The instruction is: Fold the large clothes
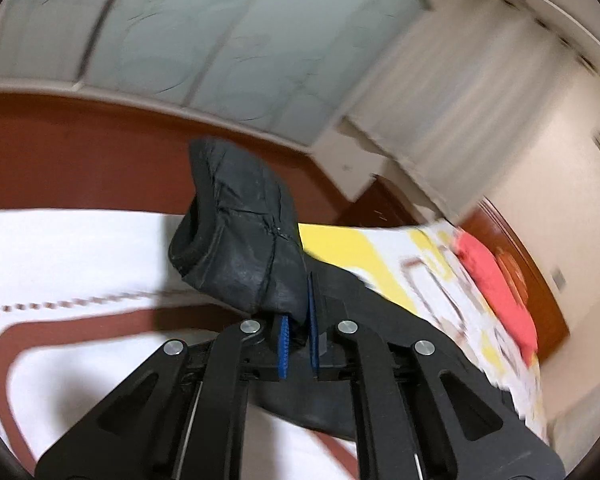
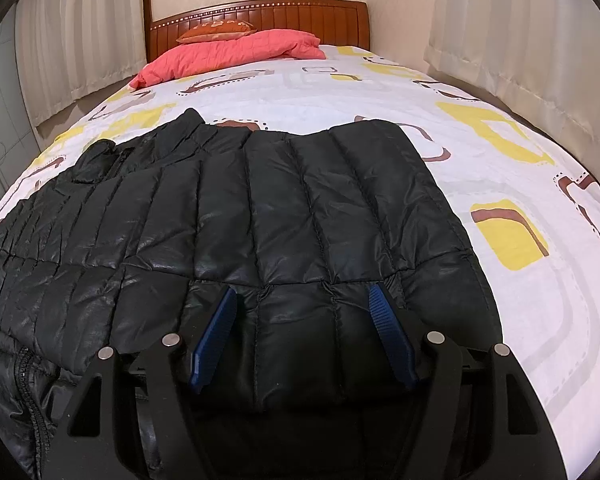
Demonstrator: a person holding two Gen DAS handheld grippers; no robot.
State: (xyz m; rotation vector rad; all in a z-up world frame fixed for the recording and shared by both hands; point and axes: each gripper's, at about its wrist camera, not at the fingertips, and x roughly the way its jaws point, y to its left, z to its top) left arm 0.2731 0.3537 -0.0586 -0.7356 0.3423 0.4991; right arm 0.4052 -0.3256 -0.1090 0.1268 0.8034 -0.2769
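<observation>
A black quilted puffer jacket (image 2: pixel 260 208) lies spread on the bed, with a sleeve folded across at the left. My right gripper (image 2: pixel 302 300) is open, its blue pads (image 2: pixel 216 332) resting just over the jacket's near part. My left gripper (image 1: pixel 298 312) is shut on the jacket's sleeve cuff (image 1: pixel 240 240) and holds it raised above the bedsheet. The rest of the sleeve is hidden behind the left gripper.
The bed has a white sheet (image 2: pixel 520 300) with yellow and brown shapes. A pink quilt (image 2: pixel 236 54) and an orange pillow (image 2: pixel 216 30) lie by the wooden headboard (image 2: pixel 320 12). Curtains (image 2: pixel 520 32) hang on both sides. A wardrobe with frosted doors (image 1: pixel 180 32) stands beyond the bed.
</observation>
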